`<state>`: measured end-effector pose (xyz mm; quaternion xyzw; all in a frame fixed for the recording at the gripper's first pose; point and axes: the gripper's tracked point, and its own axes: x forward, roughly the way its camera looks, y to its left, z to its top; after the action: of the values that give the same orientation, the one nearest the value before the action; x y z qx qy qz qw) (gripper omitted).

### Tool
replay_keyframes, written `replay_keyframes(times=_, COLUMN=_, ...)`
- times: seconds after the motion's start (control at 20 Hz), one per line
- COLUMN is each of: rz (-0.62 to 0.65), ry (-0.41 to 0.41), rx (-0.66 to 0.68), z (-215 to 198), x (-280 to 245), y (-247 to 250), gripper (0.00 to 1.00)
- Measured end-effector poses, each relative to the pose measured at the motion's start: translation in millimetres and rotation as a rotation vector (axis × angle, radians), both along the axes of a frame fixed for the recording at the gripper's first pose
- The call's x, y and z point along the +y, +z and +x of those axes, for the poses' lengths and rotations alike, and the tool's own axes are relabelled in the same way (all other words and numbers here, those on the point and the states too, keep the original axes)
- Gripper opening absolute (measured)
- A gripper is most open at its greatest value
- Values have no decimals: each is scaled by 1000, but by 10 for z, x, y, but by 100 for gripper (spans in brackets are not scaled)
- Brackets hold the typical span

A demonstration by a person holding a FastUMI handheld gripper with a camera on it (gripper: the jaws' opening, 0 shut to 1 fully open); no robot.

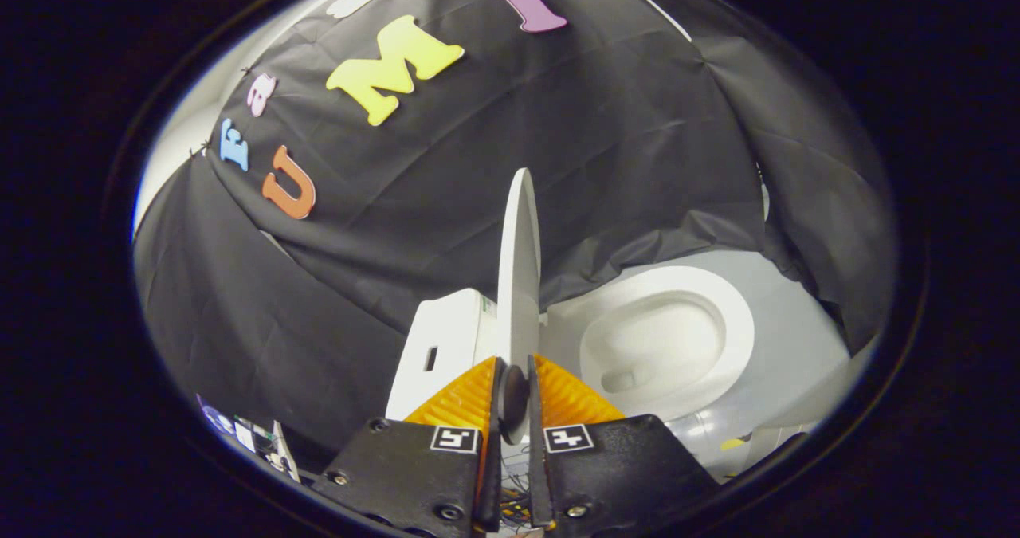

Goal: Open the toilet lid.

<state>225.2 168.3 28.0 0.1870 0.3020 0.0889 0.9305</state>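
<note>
Lid (519, 267) raised edge-on, near upright, between tank (443, 347) and bowl (668, 339); fingers (514, 398) clenched on its free rim, one each side; judge step: final swing back; keep grip square, follow hinge arc, ease lid toward tank, release only once it rests; avoid twisting thin edge.

Illumination is dim overall; the white toilet bowl (665, 347) and raised lid (519, 267) appear brightest. Fisheye distortion bends the booth cloth (621, 147) toward the edges. Focus is sharp centrally.
</note>
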Motion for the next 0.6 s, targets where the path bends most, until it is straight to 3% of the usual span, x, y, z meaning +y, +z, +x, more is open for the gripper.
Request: replay_keyframes(times=0.6, rz=-169, ry=83, rx=-46, z=-11, x=951, y=144, gripper=17)
